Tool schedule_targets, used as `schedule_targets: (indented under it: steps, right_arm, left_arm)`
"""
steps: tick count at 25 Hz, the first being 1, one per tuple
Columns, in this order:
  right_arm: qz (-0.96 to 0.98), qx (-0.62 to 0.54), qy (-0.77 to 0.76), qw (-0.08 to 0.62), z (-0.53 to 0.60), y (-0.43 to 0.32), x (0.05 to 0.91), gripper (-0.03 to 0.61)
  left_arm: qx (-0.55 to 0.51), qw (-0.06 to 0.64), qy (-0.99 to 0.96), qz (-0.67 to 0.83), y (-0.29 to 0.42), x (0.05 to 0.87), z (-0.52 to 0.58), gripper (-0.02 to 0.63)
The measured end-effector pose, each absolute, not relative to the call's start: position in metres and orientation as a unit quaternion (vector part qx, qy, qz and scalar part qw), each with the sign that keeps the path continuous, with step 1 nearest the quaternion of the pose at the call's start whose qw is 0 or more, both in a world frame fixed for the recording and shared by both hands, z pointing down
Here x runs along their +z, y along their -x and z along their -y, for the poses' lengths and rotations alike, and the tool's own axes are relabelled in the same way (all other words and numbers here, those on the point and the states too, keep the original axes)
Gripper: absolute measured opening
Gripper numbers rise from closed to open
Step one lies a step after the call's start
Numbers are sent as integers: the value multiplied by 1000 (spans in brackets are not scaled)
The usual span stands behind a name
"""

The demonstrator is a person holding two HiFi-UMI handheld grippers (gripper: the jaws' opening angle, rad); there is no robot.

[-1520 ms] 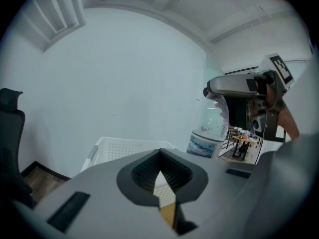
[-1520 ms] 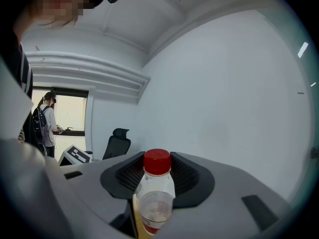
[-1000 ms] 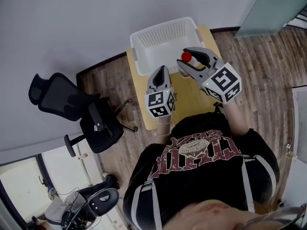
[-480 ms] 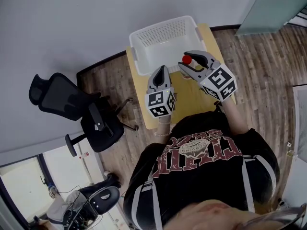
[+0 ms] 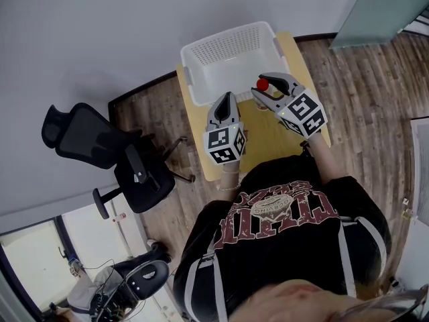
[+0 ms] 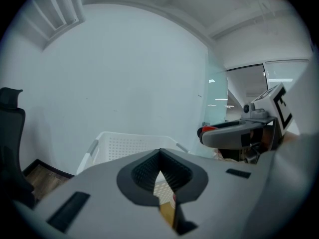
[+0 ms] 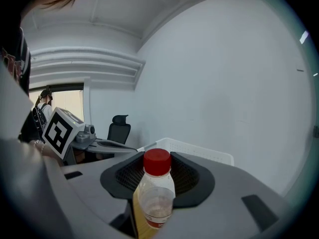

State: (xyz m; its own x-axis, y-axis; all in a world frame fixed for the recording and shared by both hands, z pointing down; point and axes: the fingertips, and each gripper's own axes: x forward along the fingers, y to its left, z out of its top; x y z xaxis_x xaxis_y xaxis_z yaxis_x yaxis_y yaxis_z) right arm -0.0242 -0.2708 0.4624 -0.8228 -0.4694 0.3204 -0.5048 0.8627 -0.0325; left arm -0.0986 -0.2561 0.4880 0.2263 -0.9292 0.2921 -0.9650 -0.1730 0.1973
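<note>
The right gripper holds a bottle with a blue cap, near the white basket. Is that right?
No, the cap is red, not blue. The right gripper view shows it: the right gripper holds the bottle, near the white basket.

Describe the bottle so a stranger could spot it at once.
Find the small wooden table by the white wall, with a white basket at its far end. Just in front of the basket, the right gripper grips a clear bottle; its red cap is the only red thing over the table.

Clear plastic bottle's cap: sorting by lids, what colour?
Red screw cap, clearest in right gripper view.
</note>
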Motion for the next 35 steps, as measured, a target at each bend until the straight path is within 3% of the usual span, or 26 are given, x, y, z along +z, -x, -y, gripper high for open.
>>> schedule_targets:
  steps: [35]
  right_arm:
    - [935,90,-245,239,263,20,571,167]
  left_arm:
    - [62,185,-760,620,104,497,249,48]
